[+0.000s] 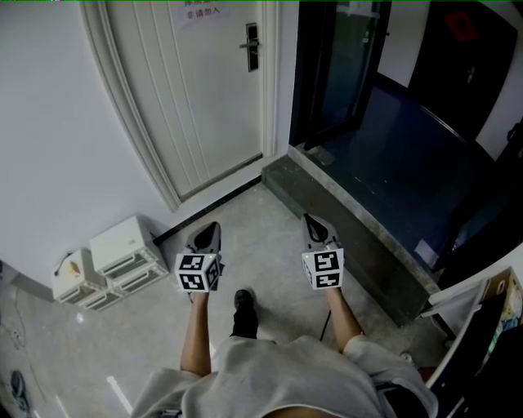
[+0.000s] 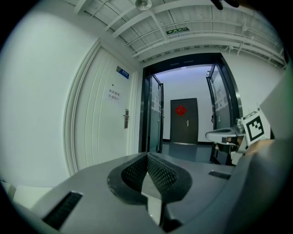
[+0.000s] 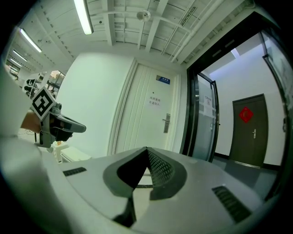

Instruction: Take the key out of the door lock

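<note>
As seen from the head, far lower left, white boxes (image 1: 122, 249): two, side by side on the floor, against the wall.
left gripper (image 1: 211, 232): lower centre-left, held over the floor just right of the white boxes; jaws pressed together at the tips, nothing between them; pointed up the frame toward the door, well apart from it.
door (image 1: 188, 98): white, closed, upper centre; paper notice (image 1: 200, 11) near the top edge of the frame.
door lock (image 1: 252, 46): at the door's right edge, upper centre, with a lever handle; small at centre-left in the left gripper view, just above and right of the jaw tips in the right gripper view; well apart from both grippers.
key: too small to make out at the door lock in any view.
shoe (image 1: 243, 304): dark, bottom centre, on the floor between the two forearms.
right gripper (image 1: 312, 224): lower centre-right, about level with the left gripper, near the step; jaws closed tight on nothing.
step (image 1: 351, 229): grey stone, running from centre toward lower right, just right of the right gripper.
doorway (image 1: 384, 106): dark, upper right, dark blue floor beyond; at its far end, in both gripper views, a dark far door (image 2: 184, 125) with a red ornament (image 2: 181, 110).
</note>
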`<state>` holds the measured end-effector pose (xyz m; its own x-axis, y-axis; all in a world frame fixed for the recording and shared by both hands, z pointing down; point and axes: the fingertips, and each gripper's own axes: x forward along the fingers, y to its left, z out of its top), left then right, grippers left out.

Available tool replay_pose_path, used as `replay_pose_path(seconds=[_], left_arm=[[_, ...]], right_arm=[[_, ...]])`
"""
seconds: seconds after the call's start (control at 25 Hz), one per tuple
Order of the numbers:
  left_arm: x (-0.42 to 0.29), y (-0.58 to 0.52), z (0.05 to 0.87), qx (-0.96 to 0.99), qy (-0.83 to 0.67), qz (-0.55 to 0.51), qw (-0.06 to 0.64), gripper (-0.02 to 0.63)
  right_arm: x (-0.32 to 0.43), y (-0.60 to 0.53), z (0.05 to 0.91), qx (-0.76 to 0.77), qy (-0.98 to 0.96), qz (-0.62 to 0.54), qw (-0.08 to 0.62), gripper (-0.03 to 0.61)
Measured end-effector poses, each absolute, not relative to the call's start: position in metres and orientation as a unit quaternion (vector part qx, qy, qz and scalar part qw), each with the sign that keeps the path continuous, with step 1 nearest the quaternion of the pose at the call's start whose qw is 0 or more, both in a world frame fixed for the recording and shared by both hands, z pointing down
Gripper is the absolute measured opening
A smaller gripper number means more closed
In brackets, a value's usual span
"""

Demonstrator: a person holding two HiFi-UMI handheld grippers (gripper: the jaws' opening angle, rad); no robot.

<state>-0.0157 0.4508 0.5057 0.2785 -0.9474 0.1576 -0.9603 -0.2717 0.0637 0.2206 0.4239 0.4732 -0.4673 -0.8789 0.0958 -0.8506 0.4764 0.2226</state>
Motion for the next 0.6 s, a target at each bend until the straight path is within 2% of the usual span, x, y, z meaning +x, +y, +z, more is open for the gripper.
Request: replay_pose_path(seconds=[0.6], left_arm=[[-0.056,0.285,0.513,0.821,-0.564,0.024,0.089,0.018]], right_arm=[[0.171,0.276,0.478,0.526,-0.837,-0.088,0.119,0.023]])
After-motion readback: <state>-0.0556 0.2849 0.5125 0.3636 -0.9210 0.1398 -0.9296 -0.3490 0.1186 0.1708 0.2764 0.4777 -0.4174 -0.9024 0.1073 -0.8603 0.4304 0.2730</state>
